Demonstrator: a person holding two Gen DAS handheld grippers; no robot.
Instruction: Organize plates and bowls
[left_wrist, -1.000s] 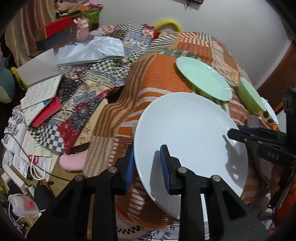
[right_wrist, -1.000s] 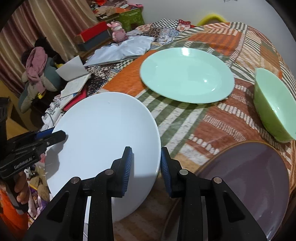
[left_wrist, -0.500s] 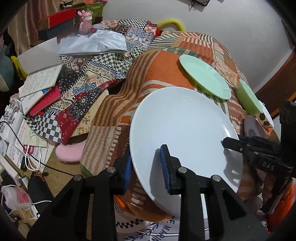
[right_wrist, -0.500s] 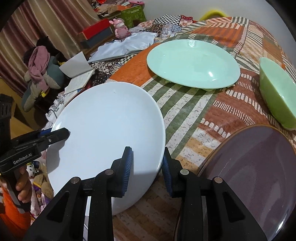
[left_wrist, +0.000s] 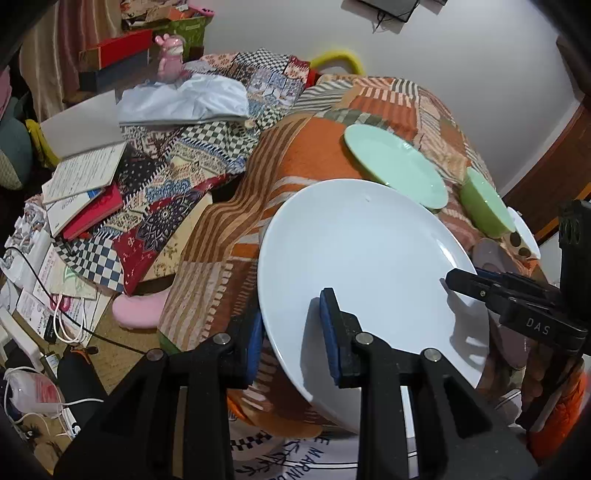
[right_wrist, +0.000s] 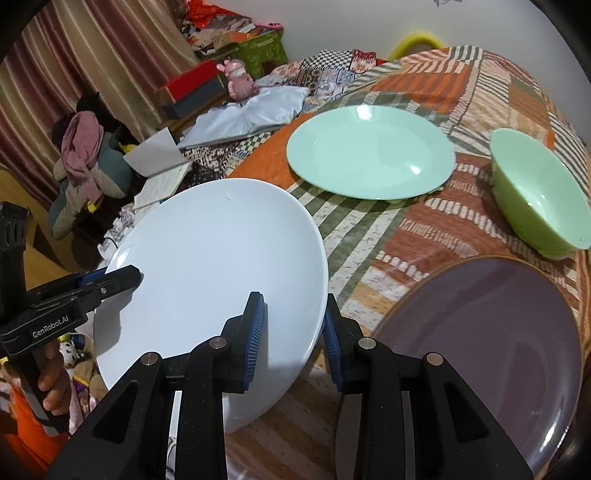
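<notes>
Both your claws are clamped on the white plate (left_wrist: 362, 266), each on an opposite rim: your left claw (left_wrist: 291, 332) pinches the near-left edge and your right claw (right_wrist: 291, 332) the near-right edge. The plate hangs tilted over the table's (right_wrist: 399, 236) front edge. Its underside is hidden, so you cannot tell whether it touches the patchwork cloth (left_wrist: 306, 155). The purple plate (right_wrist: 491, 332) is cut off at the right; behind it sit the green bowl (right_wrist: 535, 195) and mint plate (right_wrist: 369, 151). Compared with a second ago, the white plate shows higher and further from the mint plate.
</notes>
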